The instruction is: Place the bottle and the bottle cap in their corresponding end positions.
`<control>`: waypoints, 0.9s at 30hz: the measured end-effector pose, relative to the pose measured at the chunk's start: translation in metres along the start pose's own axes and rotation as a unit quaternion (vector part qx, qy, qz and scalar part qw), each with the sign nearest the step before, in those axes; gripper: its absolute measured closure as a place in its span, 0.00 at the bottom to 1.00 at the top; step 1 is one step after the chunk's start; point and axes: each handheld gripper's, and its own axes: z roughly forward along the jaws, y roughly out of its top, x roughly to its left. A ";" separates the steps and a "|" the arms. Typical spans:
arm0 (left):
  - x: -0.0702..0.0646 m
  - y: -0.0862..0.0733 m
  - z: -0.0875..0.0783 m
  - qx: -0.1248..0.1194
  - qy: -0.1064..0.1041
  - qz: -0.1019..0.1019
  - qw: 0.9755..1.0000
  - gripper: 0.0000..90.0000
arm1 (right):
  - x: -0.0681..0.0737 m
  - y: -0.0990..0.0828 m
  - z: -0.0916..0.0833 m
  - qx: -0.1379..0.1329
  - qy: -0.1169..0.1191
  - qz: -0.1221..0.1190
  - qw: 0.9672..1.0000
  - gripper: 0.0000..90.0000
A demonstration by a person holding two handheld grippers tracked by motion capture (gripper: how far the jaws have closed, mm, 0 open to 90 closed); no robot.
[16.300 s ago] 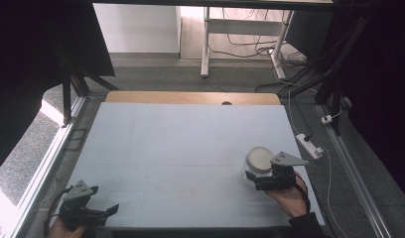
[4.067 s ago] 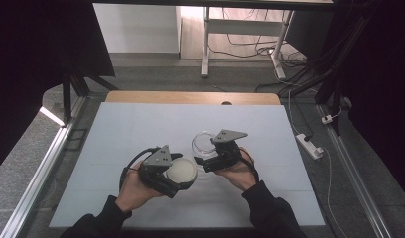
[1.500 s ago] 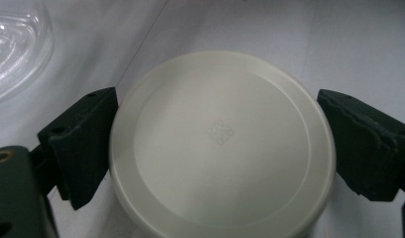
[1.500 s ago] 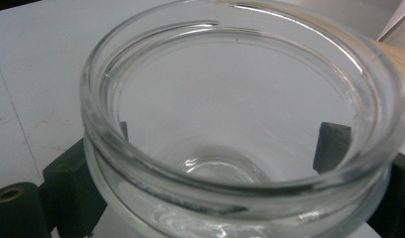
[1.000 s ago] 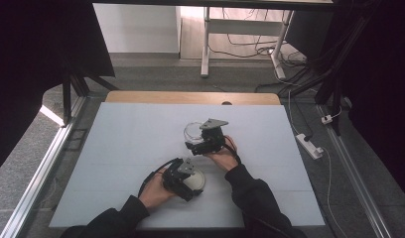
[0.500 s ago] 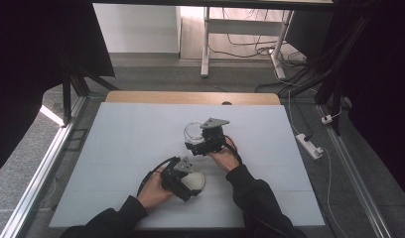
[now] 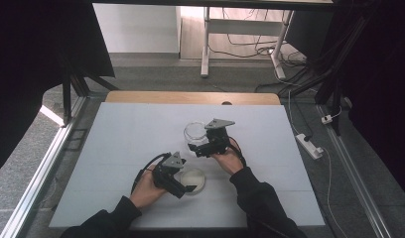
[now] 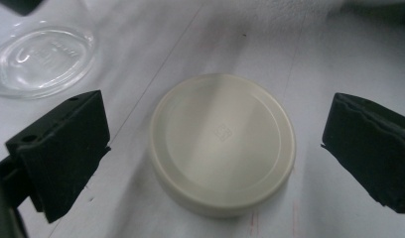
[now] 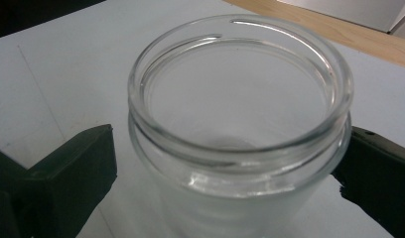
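Observation:
A round cream lid (image 8: 223,144) lies flat on the white table, also seen at the near middle in the high view as the lid (image 7: 192,179). My left gripper (image 8: 215,144) stands open around it, one black jaw on each side, neither touching it. An empty clear glass jar (image 9: 240,124) stands upright with its mouth open, just beyond the lid as the jar (image 7: 194,133). My right gripper (image 9: 230,163) is shut on the jar, its jaws pressed against the jar's two sides below the threaded rim. In the high view the right gripper (image 7: 203,148) sits at the jar's near right.
The white table (image 7: 116,129) has a wooden strip (image 7: 190,97) along its far edge. A power strip (image 7: 308,145) and cables lie on the floor to the right. A metal rail (image 7: 36,173) runs along the left side. Both forearms come in from the near edge.
Over the last seconds the left gripper came down with the lid in front of the jar; the lid now rests on the table between open jaws. The right gripper and jar have hardly moved.

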 end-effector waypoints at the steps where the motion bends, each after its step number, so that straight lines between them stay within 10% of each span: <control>1: 0.000 0.000 -0.002 -0.002 -0.001 -0.003 1.000 0.00 | 0.001 -0.001 -0.002 0.001 0.000 0.000 1.000 0.00; 27: 0.009 -0.007 -0.041 -0.037 0.003 -0.040 0.999 0.00 | 0.027 -0.008 -0.037 0.019 0.029 0.003 0.999 0.00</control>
